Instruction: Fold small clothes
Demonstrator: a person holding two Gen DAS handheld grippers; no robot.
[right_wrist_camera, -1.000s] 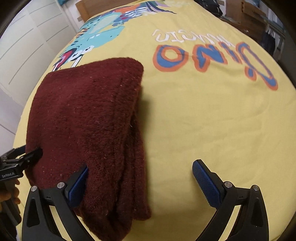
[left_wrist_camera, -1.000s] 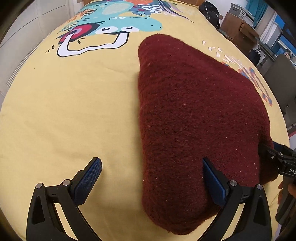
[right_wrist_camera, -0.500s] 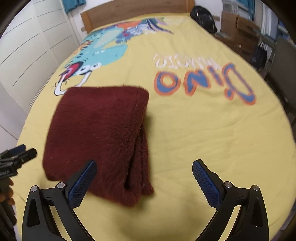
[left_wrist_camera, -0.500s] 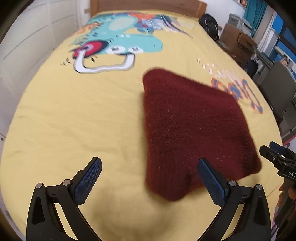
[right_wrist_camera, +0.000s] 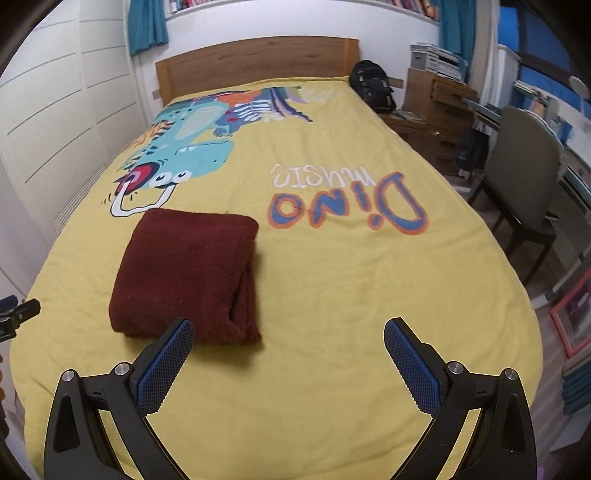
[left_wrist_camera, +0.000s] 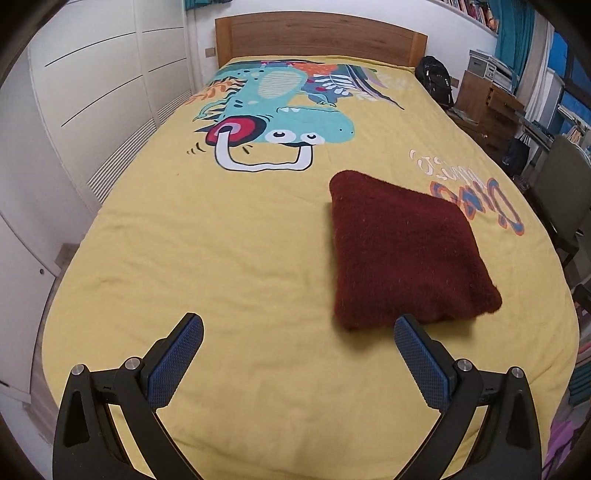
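Note:
A dark red fleecy garment (left_wrist_camera: 402, 251) lies folded into a thick square on the yellow bed cover (left_wrist_camera: 221, 258). In the right wrist view the same folded garment (right_wrist_camera: 188, 280) shows its stacked layers along its right edge. My left gripper (left_wrist_camera: 299, 328) hovers open above the cover, its right finger just short of the garment's near edge. My right gripper (right_wrist_camera: 288, 332) is open too, its left finger over the garment's near right corner, not holding it. At the left edge of the right wrist view a bit of the left gripper's tip (right_wrist_camera: 22, 312) shows.
The cover carries a dinosaur print (left_wrist_camera: 280, 118) and "Dino music" lettering (right_wrist_camera: 347, 203). A wooden headboard (left_wrist_camera: 317, 33) stands at the far end. White wardrobe doors (left_wrist_camera: 92, 92) run along the left. A black backpack (right_wrist_camera: 373, 88), wooden drawers (right_wrist_camera: 439, 107) and a chair (right_wrist_camera: 524, 184) stand to the right.
Both grippers have pulled back and risen from the garment, which now lies free and looks smaller and farther away. The whole bed and room have come into view.

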